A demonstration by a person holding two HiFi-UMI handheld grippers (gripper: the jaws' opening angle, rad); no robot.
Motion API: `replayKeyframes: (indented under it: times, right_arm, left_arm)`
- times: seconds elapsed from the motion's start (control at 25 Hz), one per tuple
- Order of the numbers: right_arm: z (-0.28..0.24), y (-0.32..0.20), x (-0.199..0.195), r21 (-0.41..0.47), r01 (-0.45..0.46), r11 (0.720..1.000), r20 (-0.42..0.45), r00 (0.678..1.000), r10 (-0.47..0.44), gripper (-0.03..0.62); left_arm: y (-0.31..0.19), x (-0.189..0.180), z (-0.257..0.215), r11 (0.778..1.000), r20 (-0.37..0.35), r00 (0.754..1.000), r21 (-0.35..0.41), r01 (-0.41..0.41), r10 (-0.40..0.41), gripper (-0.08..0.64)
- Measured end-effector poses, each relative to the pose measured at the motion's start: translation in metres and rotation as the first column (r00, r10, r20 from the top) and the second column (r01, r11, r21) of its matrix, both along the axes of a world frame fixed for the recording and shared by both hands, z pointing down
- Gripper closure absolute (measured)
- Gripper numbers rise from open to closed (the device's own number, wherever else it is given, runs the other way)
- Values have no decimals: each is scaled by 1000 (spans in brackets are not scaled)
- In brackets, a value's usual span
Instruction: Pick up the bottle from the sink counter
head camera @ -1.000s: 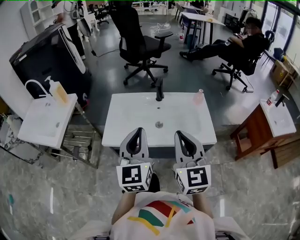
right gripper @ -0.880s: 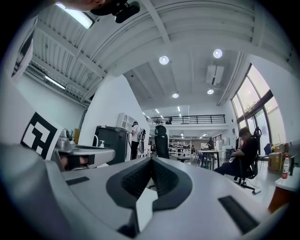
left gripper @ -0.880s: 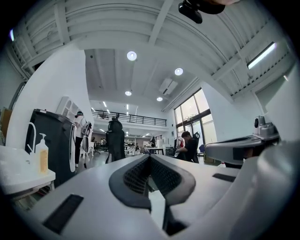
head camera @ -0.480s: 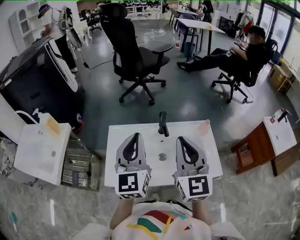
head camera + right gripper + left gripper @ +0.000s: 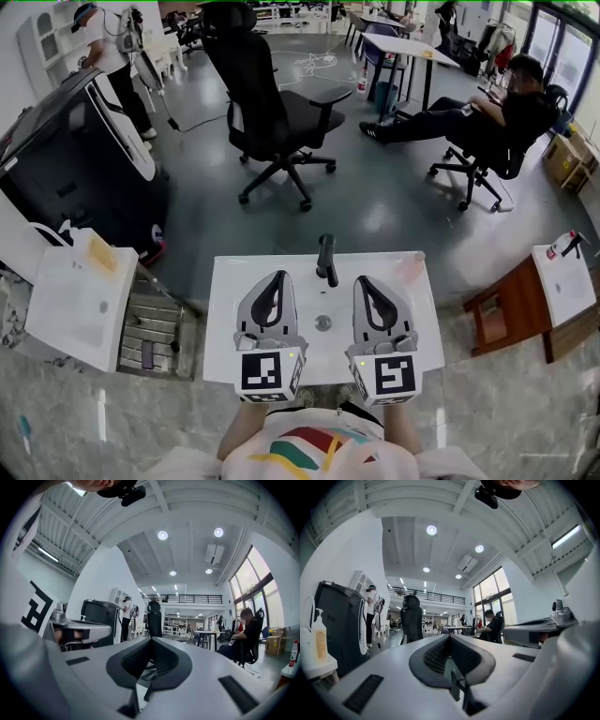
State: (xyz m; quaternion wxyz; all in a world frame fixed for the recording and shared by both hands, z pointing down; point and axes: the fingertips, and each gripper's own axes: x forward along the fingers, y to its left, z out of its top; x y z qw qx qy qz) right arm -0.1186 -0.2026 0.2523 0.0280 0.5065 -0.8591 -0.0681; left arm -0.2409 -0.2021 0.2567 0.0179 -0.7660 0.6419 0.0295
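A white sink counter (image 5: 230, 281) lies below me in the head view. A small pale pink bottle (image 5: 410, 266) stands upright at its back right corner, blurred. My left gripper (image 5: 277, 277) hangs over the left half of the basin, shut and empty. My right gripper (image 5: 364, 281) hangs over the right half, also shut and empty, well short and left of the bottle. In the left gripper view the left gripper (image 5: 450, 637) points level across the room. The right gripper (image 5: 151, 639) does the same in the right gripper view. Neither gripper view shows the bottle.
A black faucet (image 5: 325, 259) stands at the counter's back middle, with a drain (image 5: 322, 323) between the grippers. A second sink with a soap bottle (image 5: 96, 253) is on the left, a wooden stand (image 5: 506, 314) on the right. An office chair (image 5: 267, 103) and a seated person (image 5: 492, 112) are beyond.
The counter has slid under the grippers: their tips were at its front edge and now hang over the basin. Both stayed shut and side by side.
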Motion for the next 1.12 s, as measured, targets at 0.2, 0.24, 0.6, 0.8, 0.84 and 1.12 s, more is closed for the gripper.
replayKeyframes:
  times: [0.2, 0.24, 0.6, 0.8, 0.84, 1.12]
  right_arm:
    - [-1, -2, -1, 26, 41, 999, -21, 999, -40, 580]
    - [-2, -2, -1, 40, 48, 998, -27, 999, -47, 581]
    - [-6, 1, 8, 63, 71, 995, -18, 997, -70, 580]
    - [-7, -1, 18, 65, 59, 996, -9, 998, -59, 581]
    - [-7, -2, 22, 63, 51, 997, -7, 999, -50, 580]
    - [-7, -6, 66, 72, -58, 996, 4, 998, 58, 580]
  left_arm:
    - [0, 7, 4, 1000, 1, 1000, -7, 27, -27, 541]
    - [0, 10, 4, 1000, 2, 1000, -8, 30, -30, 542]
    - [-1, 25, 4, 999, -4, 999, -4, 36, -36, 542]
    - [-2, 34, 5, 1000, 3, 1000, -7, 24, -24, 541]
    - [-3, 38, 6, 1000, 4, 1000, -7, 17, -17, 541]
    - [-15, 78, 6, 997, 8, 997, 3, -81, 81, 541]
